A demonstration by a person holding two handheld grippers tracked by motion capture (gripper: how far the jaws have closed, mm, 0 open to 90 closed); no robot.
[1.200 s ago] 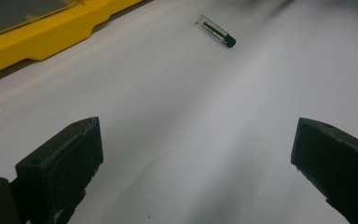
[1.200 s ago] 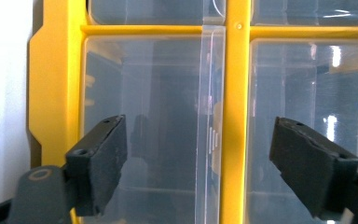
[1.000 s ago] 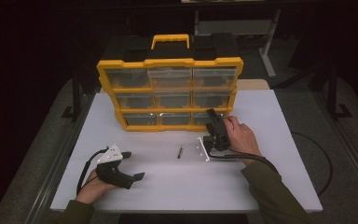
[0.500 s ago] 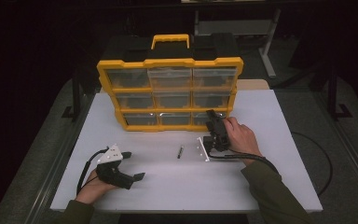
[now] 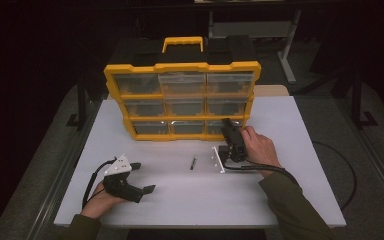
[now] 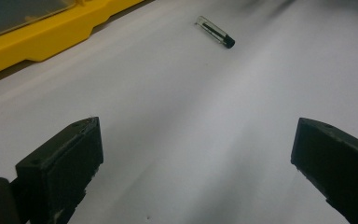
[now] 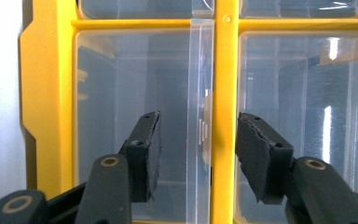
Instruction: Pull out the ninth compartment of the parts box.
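1. The right gripper (image 5: 228,127) is at the bottom right drawer (image 7: 140,116) of the yellow organizer (image 5: 182,102), which stands upright at the far side of the white table (image 5: 300,195).
2. In the right gripper view its jaws stand on both sides of the drawer's clear edge lip and the yellow divider (image 7: 223,116) beside it. The jaws have just been closing, but a gap stays on each side and I cannot see the pads pressing yet.
3. The drawer is thin clear plastic. I judge it light, stiff and quite slippery, and it may crack if it is squeezed hard.
4. The best place to hold it seems to be the small handle lip at the front. A grip on the yellow divider would pull the whole case and not the drawer.
5. The case looks light too, so a strong pull may tip or slide it forward.
6. The left gripper (image 5: 142,177) rests low near the front left of the table, with its jaws wide apart and nothing between them.
7. A small glass vial with a black cap (image 6: 216,32) lies alone on the table between the two grippers.
8. Compared with the earlier high view, both hands, the case and the vial keep their places.
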